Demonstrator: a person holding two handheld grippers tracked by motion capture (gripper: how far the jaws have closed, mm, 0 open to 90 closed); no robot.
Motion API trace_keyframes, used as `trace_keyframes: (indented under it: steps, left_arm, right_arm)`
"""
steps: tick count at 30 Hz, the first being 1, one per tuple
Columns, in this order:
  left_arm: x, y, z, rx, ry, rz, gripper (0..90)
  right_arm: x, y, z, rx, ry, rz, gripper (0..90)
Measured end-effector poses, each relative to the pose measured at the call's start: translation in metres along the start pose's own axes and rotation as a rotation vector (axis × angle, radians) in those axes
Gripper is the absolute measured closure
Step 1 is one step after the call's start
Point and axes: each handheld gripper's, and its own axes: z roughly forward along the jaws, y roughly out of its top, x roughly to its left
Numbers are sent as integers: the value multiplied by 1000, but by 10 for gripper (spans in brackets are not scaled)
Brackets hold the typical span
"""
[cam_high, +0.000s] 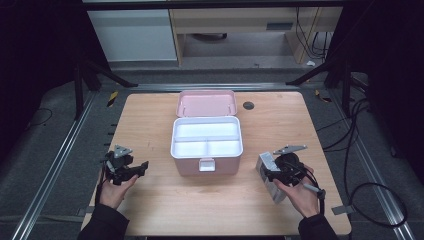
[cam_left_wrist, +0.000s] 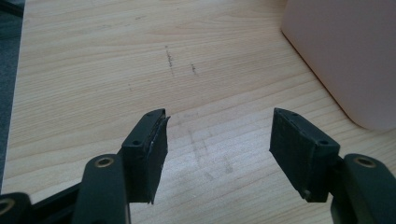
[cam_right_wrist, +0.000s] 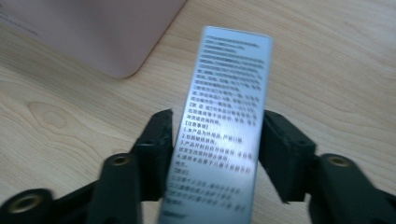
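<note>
Right gripper (cam_right_wrist: 215, 154) closing on one silver box (cam_right_wrist: 224, 121) near the desk's (cam_high: 150, 200) front right corner.
The box looks light, stiff and slick; its long sides suit the pads, which sit against them. One open pink case (cam_high: 207, 145) stands mid-desk. Left gripper (cam_left_wrist: 219, 140) gapes wide, empty, by the left edge.

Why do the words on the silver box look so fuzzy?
In the right gripper view the silver box is blurred and its print smears, with pale glare across its face; the left gripper view is sharper, showing table grain clearly; the high view is dim and dark round the edges.
</note>
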Motion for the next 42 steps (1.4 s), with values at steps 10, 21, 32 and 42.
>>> trace_keyframes:
  steps: [10, 21, 32, 42]
  left_arm:
    - [-1, 0, 1, 16, -19, 0, 368]
    - [-1, 0, 3, 34, -26, 3, 372]
    - [-1, 0, 2, 34, -30, -3, 380]
    - [0, 0, 0, 11, -33, -12, 393]
  right_arm:
    - [-1, 1, 0, 46, 16, 19, 473]
    - [-1, -1, 15, 164, -8, 14, 495]
    - [-4, 3, 8, 163, 18, 28, 559]
    - [-58, -14, -6, 145, -134, 172, 553]
